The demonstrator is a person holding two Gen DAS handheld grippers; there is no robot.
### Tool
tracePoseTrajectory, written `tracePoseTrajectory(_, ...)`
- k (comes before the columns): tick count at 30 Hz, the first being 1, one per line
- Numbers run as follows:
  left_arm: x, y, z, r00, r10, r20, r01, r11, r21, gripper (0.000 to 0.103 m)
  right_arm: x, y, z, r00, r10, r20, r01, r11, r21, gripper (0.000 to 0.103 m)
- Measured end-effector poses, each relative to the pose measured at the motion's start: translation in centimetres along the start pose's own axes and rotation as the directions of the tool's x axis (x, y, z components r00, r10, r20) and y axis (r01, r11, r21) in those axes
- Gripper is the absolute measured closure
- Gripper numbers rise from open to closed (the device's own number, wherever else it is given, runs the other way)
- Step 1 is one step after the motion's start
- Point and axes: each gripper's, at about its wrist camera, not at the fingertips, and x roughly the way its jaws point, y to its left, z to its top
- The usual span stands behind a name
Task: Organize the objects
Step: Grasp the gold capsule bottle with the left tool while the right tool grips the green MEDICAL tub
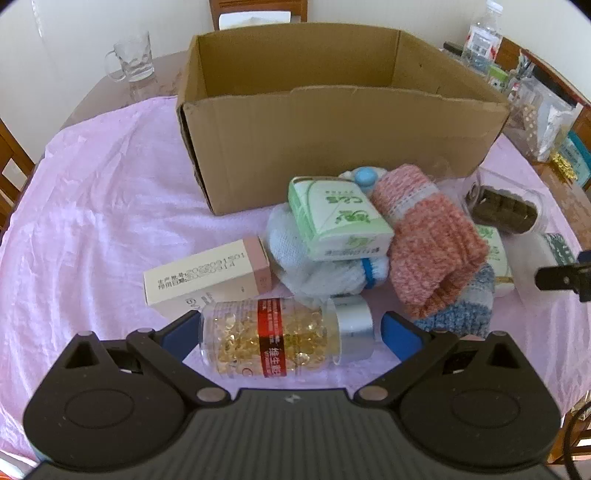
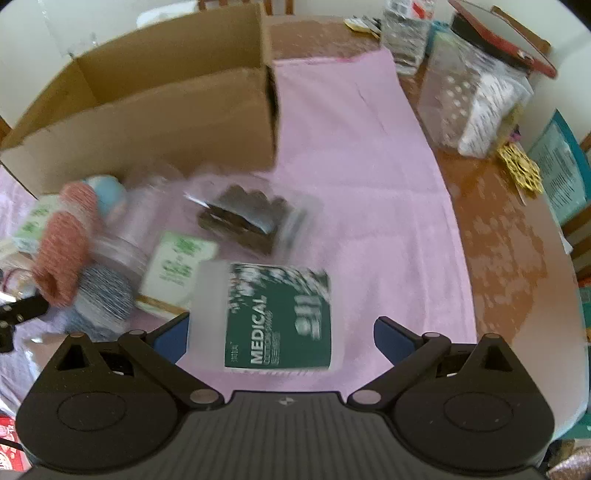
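A clear bottle of golden capsules (image 1: 280,341) with a red label and silver cap lies on its side on the pink cloth (image 1: 92,203). My left gripper (image 1: 291,334) is open around it, with a small gap at the cap end. In the blurred right wrist view, my right gripper (image 2: 284,339) is open, and a green "MEDICAL" pack (image 2: 280,317) lies between its fingers. An open cardboard box (image 1: 332,140) stands behind a pile: pink-and-white carton (image 1: 207,275), green tissue pack (image 1: 340,218), pink knitted piece (image 1: 432,240), blue knitted piece (image 1: 465,314), and white mesh item (image 1: 314,266).
A clear jar of brown pieces (image 2: 243,218) lies beside the box (image 2: 147,122). A glass mug (image 1: 133,59) stands at the far left and a water bottle (image 1: 484,33) at the far right. Bags and packets (image 2: 476,99) crowd the bare wooden table edge (image 2: 517,258).
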Motion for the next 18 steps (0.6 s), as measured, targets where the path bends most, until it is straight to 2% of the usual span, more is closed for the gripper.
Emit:
tracePoseTrajectory(3, 0.2, 0.4, -0.1, 1.000, 0.020, -0.012, -0.020, 1.000, 0.003, 0.001, 0.2, -0.6, -0.7, 1.000, -0.007, -0.007, 0.007, 1.000, 0.007, 0.000)
tracePoseTrajectory(9, -0.1, 1.6, -0.7, 1.000, 0.013, -0.020, -0.013, 1.000, -0.011, 0.001, 0.4, -0.6, -0.9, 1.000, -0.008, 0.004, 0.008, 1.000, -0.010, 0.000)
tracePoseTrajectory(18, 1.2, 1.3, -0.7, 0.999, 0.034, -0.021, -0.034, 0.999, -0.006, 0.001, 1.3, 0.3, -0.5, 1.000, -0.021, 0.010, 0.022, 0.999, -0.044, 0.000)
